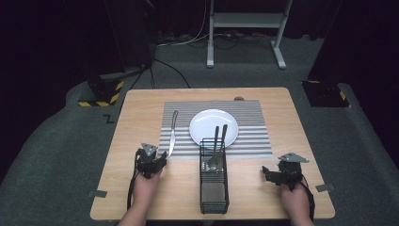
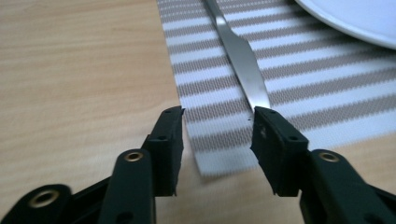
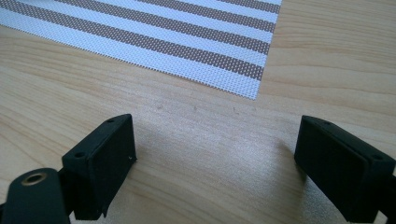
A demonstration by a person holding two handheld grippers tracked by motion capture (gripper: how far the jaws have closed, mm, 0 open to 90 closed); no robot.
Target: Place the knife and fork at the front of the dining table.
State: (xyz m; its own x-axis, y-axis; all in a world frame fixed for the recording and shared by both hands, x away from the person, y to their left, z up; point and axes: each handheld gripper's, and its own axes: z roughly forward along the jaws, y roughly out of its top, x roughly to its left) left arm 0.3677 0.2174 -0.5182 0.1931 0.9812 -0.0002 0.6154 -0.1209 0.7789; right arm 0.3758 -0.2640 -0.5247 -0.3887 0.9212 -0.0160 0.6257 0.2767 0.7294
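1. The left tool (image 2: 218, 126) has its jaws partly spread, with nothing pinched between them; under the gap lie the near edge of the striped placemat (image 2: 299, 70) and the bare wooden worktop (image 2: 79, 70).
2. The knife (image 2: 243, 60) lies flat on the placemat, left of the white plate (image 1: 213, 126). Its near end reaches the tip of one jaw of the left tool; whether they touch, I cannot tell.
3. In the high view the left tool (image 1: 160, 160) sits at the placemat's near left corner, by the knife's (image 1: 172, 134) near end.
4. The right tool (image 3: 215, 154) has its jaws spread wide, holding nothing, over bare worktop near the placemat's corner.
5. A black wire caddy (image 1: 214, 176) with cutlery stands between the two hands.
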